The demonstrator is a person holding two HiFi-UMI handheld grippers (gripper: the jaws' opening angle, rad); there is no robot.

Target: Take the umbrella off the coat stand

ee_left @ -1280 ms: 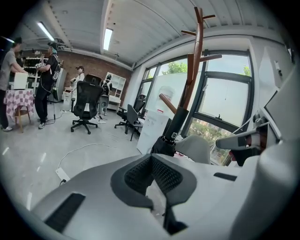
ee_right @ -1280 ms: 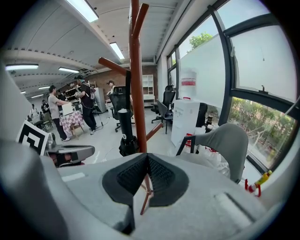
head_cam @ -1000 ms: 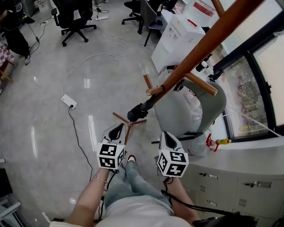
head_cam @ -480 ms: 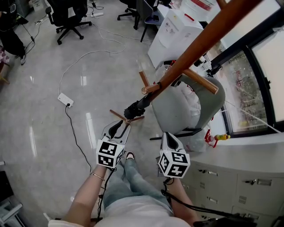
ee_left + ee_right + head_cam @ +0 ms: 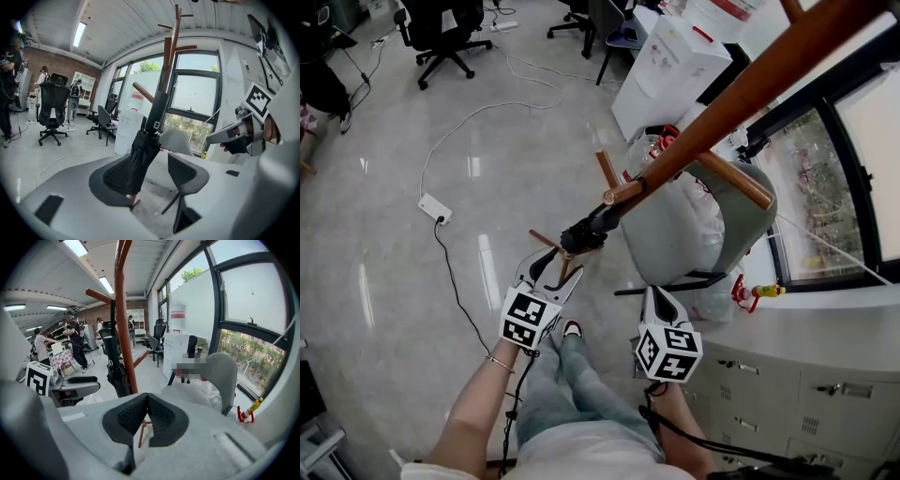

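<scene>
A folded black umbrella [image 5: 587, 229] hangs against the brown pole of the coat stand [image 5: 741, 92], its lower end pointing toward the floor. My left gripper [image 5: 547, 266] is at that lower end with its jaws opening. In the left gripper view the umbrella [image 5: 140, 157] lies between the pads, against the left one and apart from the right one. My right gripper [image 5: 661, 302] hovers lower right of the stand, shut and holding nothing. Its own view shows the pole [image 5: 123, 324] and umbrella [image 5: 114, 366] ahead on the left, beyond the joined pads.
A grey shell chair [image 5: 742, 217] with white bags stands right behind the stand. The stand's wooden feet [image 5: 546, 243] spread on the floor under my left gripper. A power strip [image 5: 434, 209] and cable lie at left. Grey cabinets [image 5: 806, 394] line the right.
My left gripper's jaws have gone from shut to wide apart, and it has moved up to the umbrella's lower end, rolling a little. The right gripper has drifted slightly down.
</scene>
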